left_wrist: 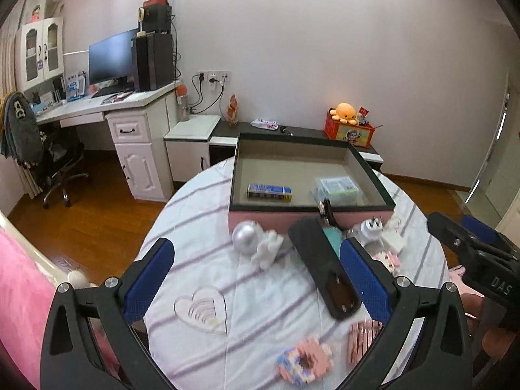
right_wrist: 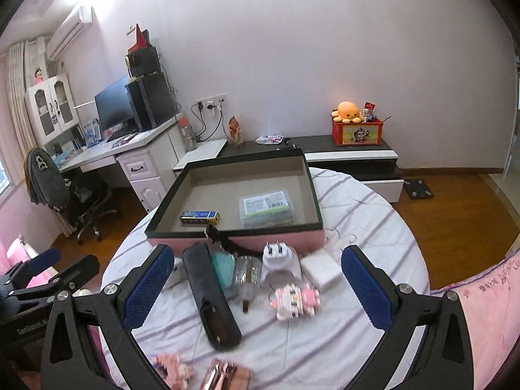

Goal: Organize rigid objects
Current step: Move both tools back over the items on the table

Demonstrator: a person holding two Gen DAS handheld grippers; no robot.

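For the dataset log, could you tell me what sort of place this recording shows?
Most likely a home bedroom or study: a white desk with a computer monitor, an orange plush octopus on a low cabinet, and a cloth-covered round table bearing household clutter.

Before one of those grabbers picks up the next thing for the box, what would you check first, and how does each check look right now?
1. Left hand-held gripper open and holding nothing: ok.
2. Right hand-held gripper open and holding nothing: ok.
3. Box open, with bare floor beside the battery pack and the clear plastic case: ok.
4. Long black case lies between the right gripper's fingers, with nothing on top of it: ok.
5. Grippers apart from each other: ok.
6. Whether the plug adapter touches the small bottle: cannot tell.
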